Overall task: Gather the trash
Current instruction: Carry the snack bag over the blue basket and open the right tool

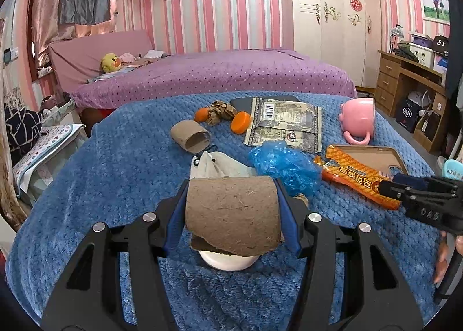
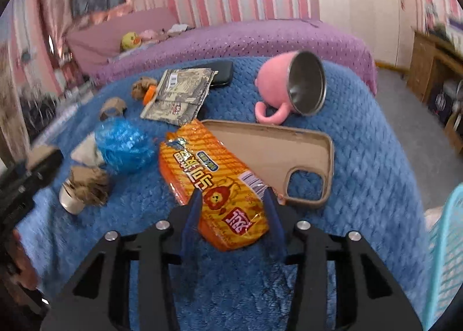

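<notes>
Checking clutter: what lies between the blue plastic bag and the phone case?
The orange snack wrapper, its far end overlapping the phone case, right of the blue plastic bag; right wrist view.

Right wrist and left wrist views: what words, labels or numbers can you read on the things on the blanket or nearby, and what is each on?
Orange snack wrapper: large Chinese characters, upside down in both views; I cannot read them surely.
Grey packet: a barcode and fine print, too small to read.
Black bag at the far right: white marks, maybe "5T", not sure.
Nothing else readable.
</notes>
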{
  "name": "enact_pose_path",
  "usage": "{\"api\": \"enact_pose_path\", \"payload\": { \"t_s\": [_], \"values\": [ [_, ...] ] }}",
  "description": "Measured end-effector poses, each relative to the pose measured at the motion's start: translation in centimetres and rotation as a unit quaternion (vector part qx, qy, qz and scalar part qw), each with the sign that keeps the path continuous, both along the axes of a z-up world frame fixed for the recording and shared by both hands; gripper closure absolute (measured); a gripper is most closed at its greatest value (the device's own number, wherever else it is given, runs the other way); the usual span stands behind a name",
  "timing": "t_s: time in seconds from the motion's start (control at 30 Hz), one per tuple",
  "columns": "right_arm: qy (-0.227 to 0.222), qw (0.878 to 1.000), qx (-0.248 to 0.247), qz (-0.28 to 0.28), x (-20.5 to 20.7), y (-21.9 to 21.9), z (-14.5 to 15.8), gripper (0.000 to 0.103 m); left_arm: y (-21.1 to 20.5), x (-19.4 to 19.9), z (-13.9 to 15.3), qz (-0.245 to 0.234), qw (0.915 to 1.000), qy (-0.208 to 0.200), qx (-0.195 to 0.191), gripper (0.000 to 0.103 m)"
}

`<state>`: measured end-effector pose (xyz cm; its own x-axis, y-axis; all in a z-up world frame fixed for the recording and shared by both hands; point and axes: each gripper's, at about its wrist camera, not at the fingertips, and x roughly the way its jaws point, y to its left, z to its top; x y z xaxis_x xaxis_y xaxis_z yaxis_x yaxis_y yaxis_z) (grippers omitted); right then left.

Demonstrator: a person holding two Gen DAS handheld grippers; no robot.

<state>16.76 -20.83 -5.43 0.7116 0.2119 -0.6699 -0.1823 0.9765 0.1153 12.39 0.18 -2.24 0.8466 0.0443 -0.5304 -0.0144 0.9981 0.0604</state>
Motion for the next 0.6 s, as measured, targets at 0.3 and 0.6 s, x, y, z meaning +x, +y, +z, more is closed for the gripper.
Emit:
{"api": "enact_pose_path", "payload": {
  "t_s": [0.3, 0.6],
  "values": [
    [0.008, 0.996, -0.083, 0.02, 1.0, 1.8, -0.6, 0.037, -1.2, -0.7, -0.1, -0.005, 0.9996, -0.011, 0.025, 0.048],
    [-0.002, 0.999, -0.037, 0.022, 0.5, 0.0, -0.3, 0.094, -1.0, -1.4, -0.3, 0.008, 0.9994, -0.017, 0.031, 0.048]
  ]
}}
